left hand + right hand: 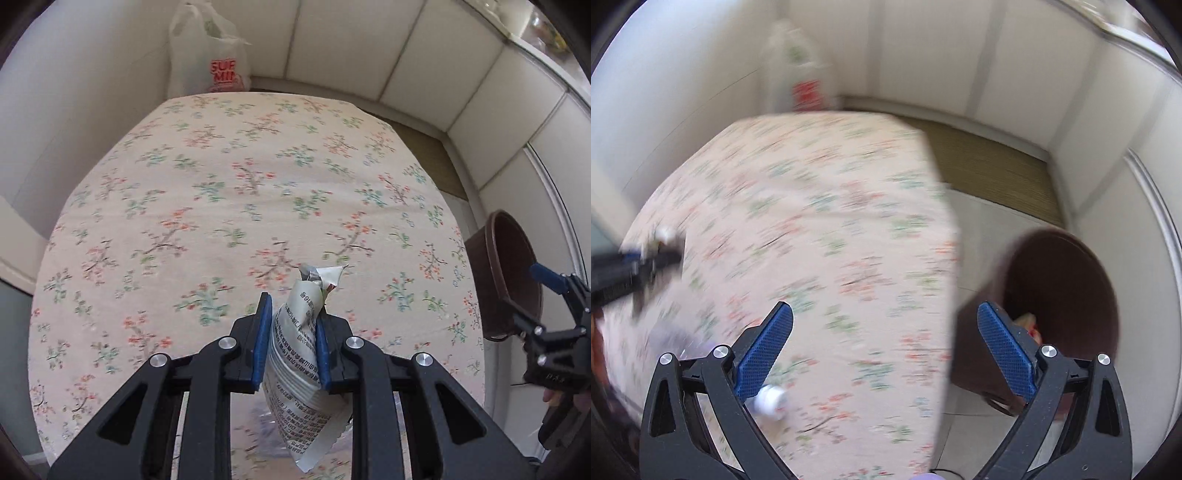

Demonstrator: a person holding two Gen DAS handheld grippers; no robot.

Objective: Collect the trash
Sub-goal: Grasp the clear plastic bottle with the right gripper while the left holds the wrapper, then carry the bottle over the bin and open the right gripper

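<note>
My left gripper [291, 321] is shut on a crumpled silver-white printed wrapper [303, 354] and holds it above the floral tablecloth [229, 192]. The brown trash bin [506, 273] stands off the table's right edge; in the right wrist view [1063, 291] it has some trash inside. My right gripper [886, 350] is open and empty, straddling the table's right edge next to the bin; it also shows in the left wrist view [554, 291]. A small white bottle-like item [770, 400] lies on the cloth by its left finger. The right wrist view is motion-blurred.
A white plastic shopping bag [210, 55] with red print stands at the far end of the table against the wall. White cabinet panels [424, 62] line the back and right. A woven mat [993, 173] and grey floor lie right of the table.
</note>
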